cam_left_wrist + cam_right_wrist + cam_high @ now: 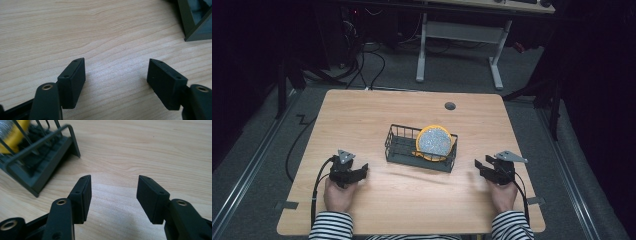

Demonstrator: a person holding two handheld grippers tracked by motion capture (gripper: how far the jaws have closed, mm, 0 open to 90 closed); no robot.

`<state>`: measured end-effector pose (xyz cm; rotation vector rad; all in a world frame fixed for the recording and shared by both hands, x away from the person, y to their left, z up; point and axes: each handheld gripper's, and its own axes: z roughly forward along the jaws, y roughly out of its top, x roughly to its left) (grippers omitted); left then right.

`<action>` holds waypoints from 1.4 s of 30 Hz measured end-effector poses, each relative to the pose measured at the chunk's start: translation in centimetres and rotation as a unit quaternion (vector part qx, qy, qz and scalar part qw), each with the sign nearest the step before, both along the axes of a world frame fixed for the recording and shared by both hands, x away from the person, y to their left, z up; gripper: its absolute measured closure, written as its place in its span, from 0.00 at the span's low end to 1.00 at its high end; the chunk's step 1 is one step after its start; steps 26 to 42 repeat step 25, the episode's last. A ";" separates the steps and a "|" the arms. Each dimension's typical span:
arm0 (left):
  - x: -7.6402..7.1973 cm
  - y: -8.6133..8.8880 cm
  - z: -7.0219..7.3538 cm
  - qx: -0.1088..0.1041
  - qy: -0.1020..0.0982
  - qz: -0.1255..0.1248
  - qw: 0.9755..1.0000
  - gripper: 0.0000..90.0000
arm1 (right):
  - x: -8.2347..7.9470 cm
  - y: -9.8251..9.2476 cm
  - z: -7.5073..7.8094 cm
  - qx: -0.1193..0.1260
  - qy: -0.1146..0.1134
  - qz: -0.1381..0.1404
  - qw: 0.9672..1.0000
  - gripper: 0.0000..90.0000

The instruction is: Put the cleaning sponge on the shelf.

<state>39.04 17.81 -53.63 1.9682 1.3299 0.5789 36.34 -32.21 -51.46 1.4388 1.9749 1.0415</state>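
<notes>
From above, a wire basket sits mid-worktop with a yellow-rimmed, glittery disc standing on edge in its right half. The left gripper rests near the basket's left, the right gripper near its right, each in a hand. Along the left gripper, its fingers stand apart over bare wood, a basket corner at top right. Along the right gripper, its fingers gape, nothing between them, the basket beyond at left.
</notes>
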 end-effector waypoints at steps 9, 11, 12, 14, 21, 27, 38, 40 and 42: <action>0.0 0.0 0.0 0.000 0.000 0.000 1.000 0.35 | 1.0 0.8 -1.4 -0.044 0.025 -0.003 0.999 0.49; 0.0 0.0 0.0 0.000 0.000 0.000 1.000 0.35 | 1.1 0.9 -1.5 -0.056 0.036 -0.004 0.998 0.48; 0.0 0.0 0.0 0.000 0.000 0.000 1.000 0.35 | 1.1 0.9 -1.6 -0.059 0.038 -0.005 0.998 0.47; 0.0 0.0 0.0 0.000 0.000 0.000 1.000 0.35 | 1.2 0.8 -1.6 -0.054 0.042 -0.007 0.998 0.46; -0.1 0.0 0.0 0.000 0.000 -0.002 1.000 0.35 | 1.2 0.8 -1.6 -0.053 0.043 -0.008 0.998 0.45; -0.1 0.0 0.0 0.000 0.000 -0.002 1.000 0.35 | 1.2 0.8 -1.6 -0.053 0.043 -0.008 0.998 0.45; -0.1 0.0 0.0 0.000 0.000 -0.002 1.000 0.35 | 1.2 0.8 -1.6 -0.053 0.043 -0.008 0.998 0.45; -0.1 0.0 0.0 0.000 0.000 -0.002 1.000 0.35 | 1.2 0.8 -1.6 -0.053 0.043 -0.008 0.998 0.45; -0.1 0.0 0.0 0.000 0.000 -0.002 1.000 0.35 | 1.2 0.8 -1.6 -0.053 0.043 -0.008 0.998 0.45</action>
